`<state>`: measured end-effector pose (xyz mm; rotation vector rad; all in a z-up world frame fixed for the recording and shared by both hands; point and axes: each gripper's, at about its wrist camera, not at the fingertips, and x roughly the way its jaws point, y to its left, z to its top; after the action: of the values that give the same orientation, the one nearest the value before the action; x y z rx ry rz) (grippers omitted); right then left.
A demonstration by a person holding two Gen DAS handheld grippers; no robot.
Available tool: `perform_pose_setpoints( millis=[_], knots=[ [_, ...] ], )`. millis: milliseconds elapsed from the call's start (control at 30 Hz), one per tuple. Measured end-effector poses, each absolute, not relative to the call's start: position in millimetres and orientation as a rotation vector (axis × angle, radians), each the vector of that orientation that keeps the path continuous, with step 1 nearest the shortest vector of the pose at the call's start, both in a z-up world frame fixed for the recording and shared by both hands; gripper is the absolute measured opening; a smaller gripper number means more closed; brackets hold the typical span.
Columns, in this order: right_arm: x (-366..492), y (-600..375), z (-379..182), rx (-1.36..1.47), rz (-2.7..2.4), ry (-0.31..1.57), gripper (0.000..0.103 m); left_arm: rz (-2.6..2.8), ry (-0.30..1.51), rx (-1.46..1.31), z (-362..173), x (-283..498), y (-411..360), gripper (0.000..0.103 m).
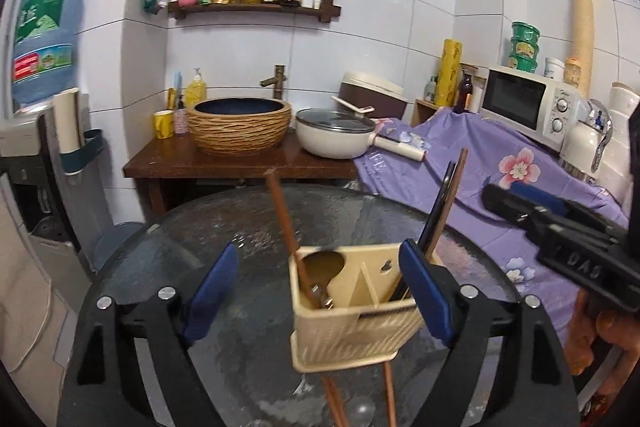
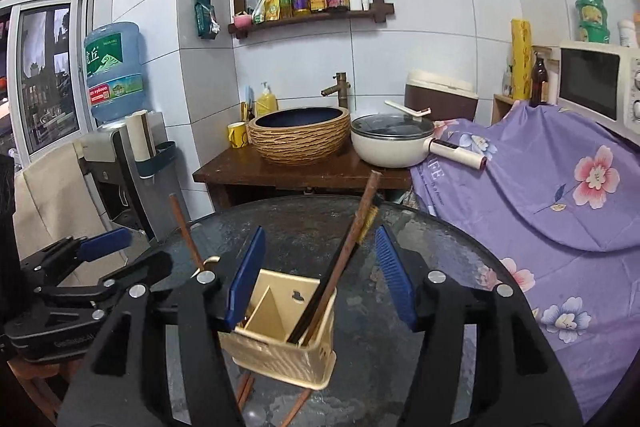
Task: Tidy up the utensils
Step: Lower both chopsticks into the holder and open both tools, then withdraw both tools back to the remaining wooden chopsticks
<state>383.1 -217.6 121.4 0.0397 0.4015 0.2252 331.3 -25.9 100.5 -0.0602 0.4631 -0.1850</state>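
The left tool [image 1: 320, 291] and the right tool [image 2: 318, 281] both stand with blue pads apart, gripping nothing, each flanking the cream utensil holder [image 1: 352, 311] on the round glass counter [image 1: 224, 227]. A brown-handled spoon [image 1: 286, 227] leans in the holder's left compartment, dark chopsticks [image 2: 340, 259] lean in its right one, and more brown sticks [image 1: 336, 403] lie on the counter in front of it. Beyond, the purple floral cloth [image 2: 540, 195] shows letters that seem to read "FE", the water jug [image 2: 114, 71] carries Chinese characters, and the microwave's [image 1: 528, 103] badge is too small to read.
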Motion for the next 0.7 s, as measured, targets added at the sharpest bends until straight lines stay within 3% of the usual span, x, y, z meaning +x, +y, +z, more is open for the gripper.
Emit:
perform_pose_setpoints(
  millis=[200, 267, 333, 467, 700],
  knots=[
    [347.2, -214.9, 64.6, 0.020, 0.231, 0.560, 0.057, -0.163, 0.623, -0.022, 42.2, 306.1, -18.3, 0.080],
    [346.1, -209.6, 32.8, 0.012, 0.235, 0.654, 0.057, -0.172, 0.699, 0.002, 15.6, 303.7, -21.4, 0.063],
    [346.3, -204.0, 0.7, 0.015, 0.227, 0.738, 0.057, -0.189, 0.777, -0.012, -9.4, 304.3, -22.9, 0.052],
    [346.4, -194.7, -43.8, 0.005, 0.210, 0.841, 0.057, -0.227, 0.881, -0.009, -48.7, 300.6, -34.5, 0.040],
    [344.7, -191.1, -71.0, 0.009, 0.205, 0.907, 0.057, -0.271, 0.919, -0.013, -64.5, 293.8, -42.8, 0.039]
  ],
)
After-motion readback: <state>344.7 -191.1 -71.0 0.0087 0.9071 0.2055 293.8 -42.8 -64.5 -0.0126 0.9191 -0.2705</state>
